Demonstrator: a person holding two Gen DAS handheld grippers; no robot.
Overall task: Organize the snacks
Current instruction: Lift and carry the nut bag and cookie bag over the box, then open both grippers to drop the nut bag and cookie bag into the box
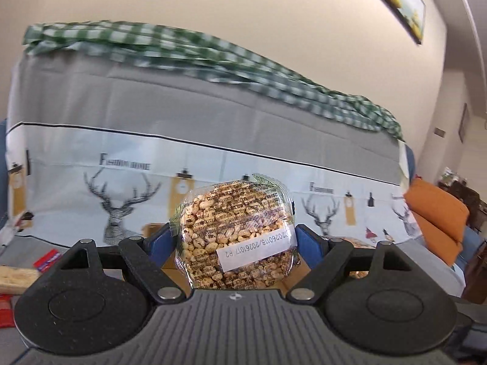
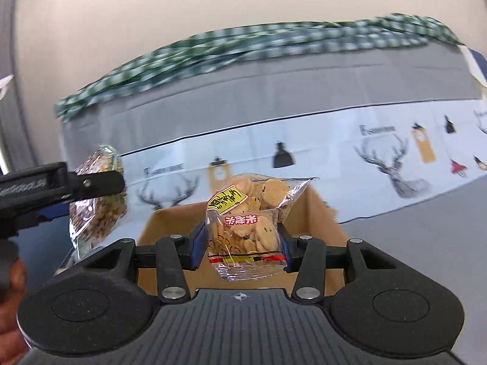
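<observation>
1. The left gripper (image 1: 236, 238) is clenched on a round puffed-grain cake in clear printed wrap with a white date sticker (image 1: 236, 234). Its blue-padded fingers (image 1: 307, 245) press the packet from both sides, and the packet hangs in the air, not resting on anything.

2. The right gripper (image 2: 242, 245) is likewise clenched, on a clear plastic bag of small pale biscuits with a yellow and red label (image 2: 246, 228). That bag too is held aloft, just above the near rim of the open brown cardboard box (image 2: 316, 213).

3. In the right wrist view the left gripper (image 2: 100, 182) shows with its puffed-grain cake (image 2: 97, 210) beside the box's left wall; whether it is already over the opening or just outside it cannot be told.

4. The step in hand looks like the carry-and-drop: both snacks are lifted and brought to the box, neither yet inside.

5. More snacks lie on the grey surface at the left edge of the left wrist view: a red wrapper (image 1: 45, 258) and a pale long packet (image 1: 16, 278), so the sorting seems only partly done.

6. Next, each packet should be lowered past the rim into the box before the fingers let go. The biscuit bag's loose top corner (image 2: 299, 184) could catch on the cardboard wall.

7. The deer-print grey cloth (image 1: 213, 140) behind the box plays no part.
</observation>
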